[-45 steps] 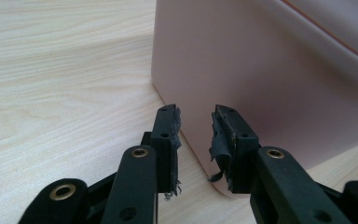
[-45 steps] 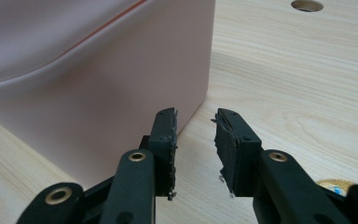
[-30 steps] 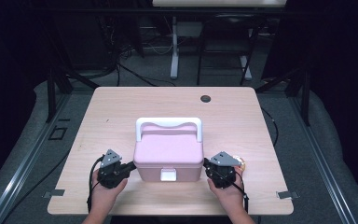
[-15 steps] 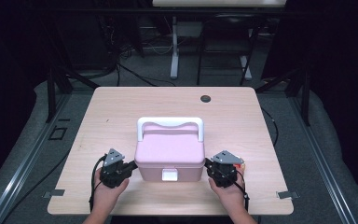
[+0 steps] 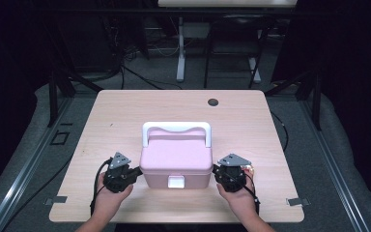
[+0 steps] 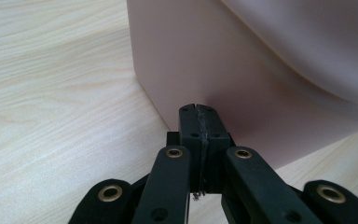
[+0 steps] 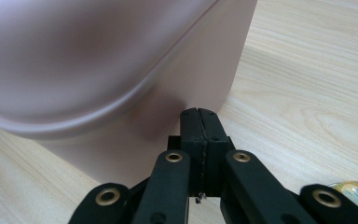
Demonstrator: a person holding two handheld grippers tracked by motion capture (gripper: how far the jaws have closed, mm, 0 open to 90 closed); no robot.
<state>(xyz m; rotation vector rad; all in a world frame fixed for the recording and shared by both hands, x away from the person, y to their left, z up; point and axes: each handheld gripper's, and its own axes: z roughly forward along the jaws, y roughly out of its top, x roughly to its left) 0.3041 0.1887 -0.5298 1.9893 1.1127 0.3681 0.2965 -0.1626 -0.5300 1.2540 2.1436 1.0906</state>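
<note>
My high view looks forward and down over the whole bench [image 5: 125, 111], while both gripper views sit low, close against opposite sides of the pink box [image 5: 176, 162].

Pink box [image 5: 176, 159] smooth matt plastic; table [image 5: 125, 111] pale wood-grain; jaws matt black.

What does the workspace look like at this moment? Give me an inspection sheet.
Surface: light wood-grain table, flat, with a small dark round cap near its far edge.
Job's things: pink plastic box with a white handle and white front latch, lid down.
Clutter: small yellowish packet beside the right gripper.
Grippers: left gripper and right gripper shut, tips at opposite sides of the box.
Cables: black cable trails from the left gripper.
Surroundings: grey floor, dark frames and floor cables behind.
</note>
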